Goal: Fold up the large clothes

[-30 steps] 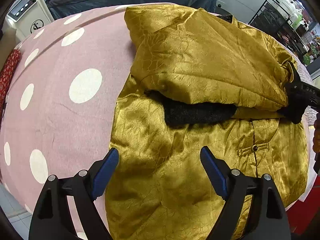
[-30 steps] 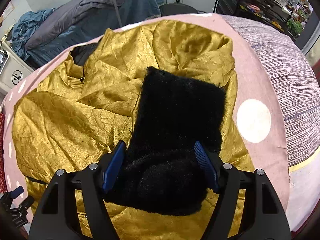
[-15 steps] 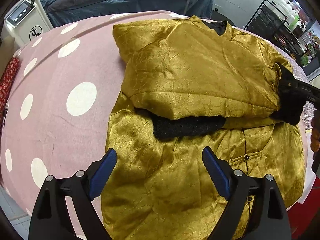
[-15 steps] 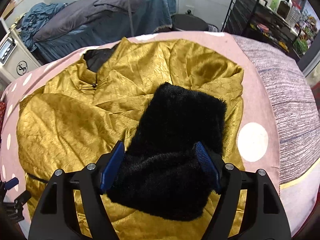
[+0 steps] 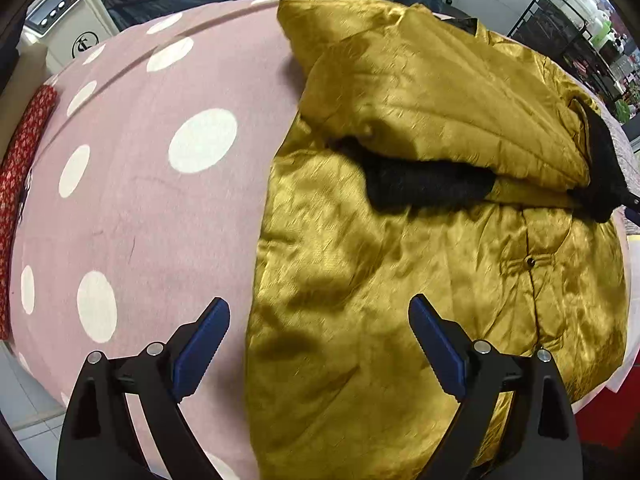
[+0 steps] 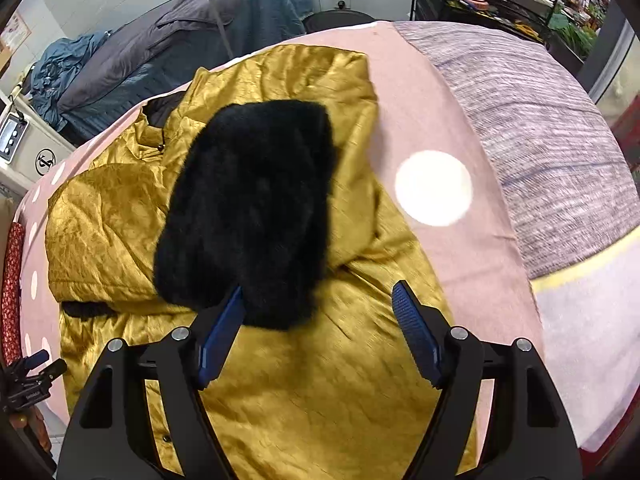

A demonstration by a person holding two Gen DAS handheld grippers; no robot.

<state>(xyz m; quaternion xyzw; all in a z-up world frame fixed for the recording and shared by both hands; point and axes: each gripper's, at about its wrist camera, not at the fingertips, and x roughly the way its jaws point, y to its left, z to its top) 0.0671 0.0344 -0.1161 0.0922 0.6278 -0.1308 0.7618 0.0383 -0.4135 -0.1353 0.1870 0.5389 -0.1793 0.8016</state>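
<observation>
A gold jacket [image 5: 420, 248] lies on a pink dotted bedspread [image 5: 132, 200], one sleeve folded across its chest. The left gripper [image 5: 318, 344] hovers over the jacket's lower edge, jaws wide apart and holding nothing. The right gripper [image 6: 318, 320] also stands spread and empty, its left finger just at the black fur cuff [image 6: 248, 208] of the other sleeve. Only the right view shows that cuff fully, plus a striped blanket [image 6: 540, 140]; the left view shows the front button [image 5: 531, 262].
</observation>
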